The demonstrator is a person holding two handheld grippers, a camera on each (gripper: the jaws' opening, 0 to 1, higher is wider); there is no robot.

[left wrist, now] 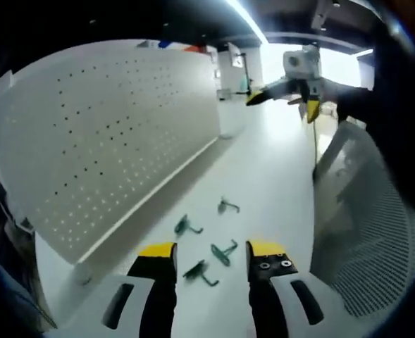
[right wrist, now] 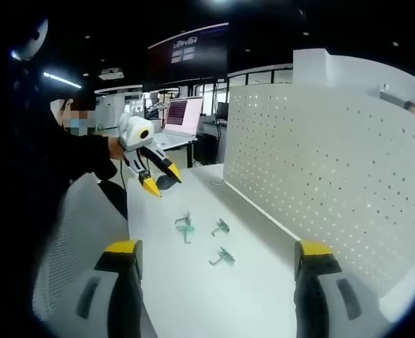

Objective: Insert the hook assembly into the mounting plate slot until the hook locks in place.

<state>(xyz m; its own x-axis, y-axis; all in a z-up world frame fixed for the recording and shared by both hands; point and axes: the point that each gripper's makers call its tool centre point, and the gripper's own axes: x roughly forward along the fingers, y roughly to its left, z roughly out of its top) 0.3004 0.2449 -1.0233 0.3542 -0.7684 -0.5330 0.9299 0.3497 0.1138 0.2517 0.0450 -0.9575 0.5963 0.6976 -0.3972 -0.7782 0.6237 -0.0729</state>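
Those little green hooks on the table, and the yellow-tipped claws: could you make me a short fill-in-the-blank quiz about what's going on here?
1. The number of green hooks lying on the white table is ____.
2. The pegboard panel standing along the table is dotted with small ____.
3. Both the left gripper and the right gripper have their jaws ____, holding nothing.

Missing words: four; holes; open

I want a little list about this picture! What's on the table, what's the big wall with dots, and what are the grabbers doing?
table: white tabletop
hooks: four small dark green metal hooks, lying loose
wall: white perforated pegboard panel, upright along the table edge
left gripper: open, low over the hooks
right gripper: open, holding nothing
chair: grey mesh chair back beside the table
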